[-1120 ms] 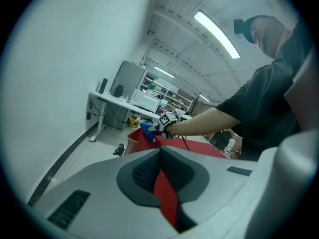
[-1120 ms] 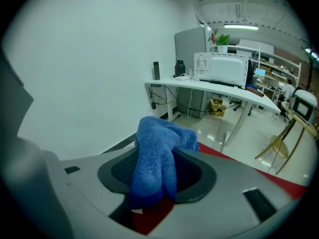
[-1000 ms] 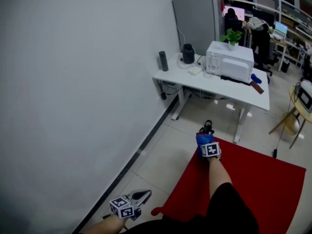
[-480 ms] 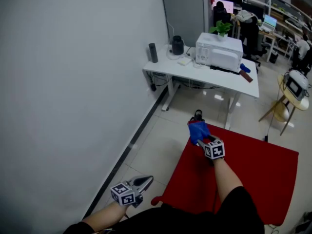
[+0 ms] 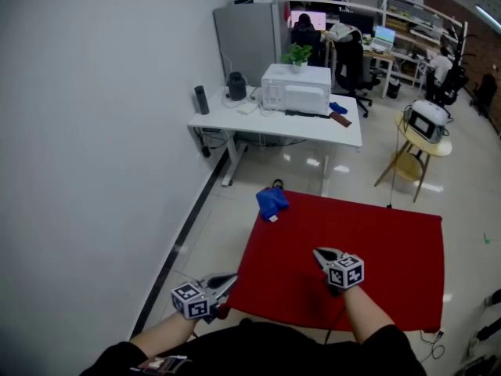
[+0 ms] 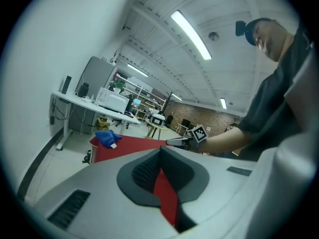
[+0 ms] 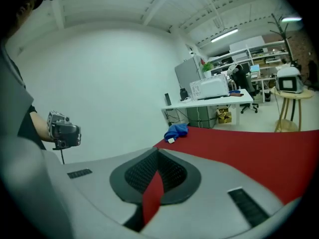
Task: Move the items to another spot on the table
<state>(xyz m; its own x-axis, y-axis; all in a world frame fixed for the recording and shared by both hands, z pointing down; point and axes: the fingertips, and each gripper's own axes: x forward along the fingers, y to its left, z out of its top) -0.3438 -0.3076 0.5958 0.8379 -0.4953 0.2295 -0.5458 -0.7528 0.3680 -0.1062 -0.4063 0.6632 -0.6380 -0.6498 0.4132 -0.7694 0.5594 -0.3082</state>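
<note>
Though bunched, blue cloth (image 5: 272, 202); long axis unclear

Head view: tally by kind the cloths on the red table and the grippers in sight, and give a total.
blue cloth, on the red table: 1
grippers, the left gripper and the right gripper: 2
total: 3

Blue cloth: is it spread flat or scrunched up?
Scrunched up: the blue cloth sits in a lumpy heap on the red table.
</note>
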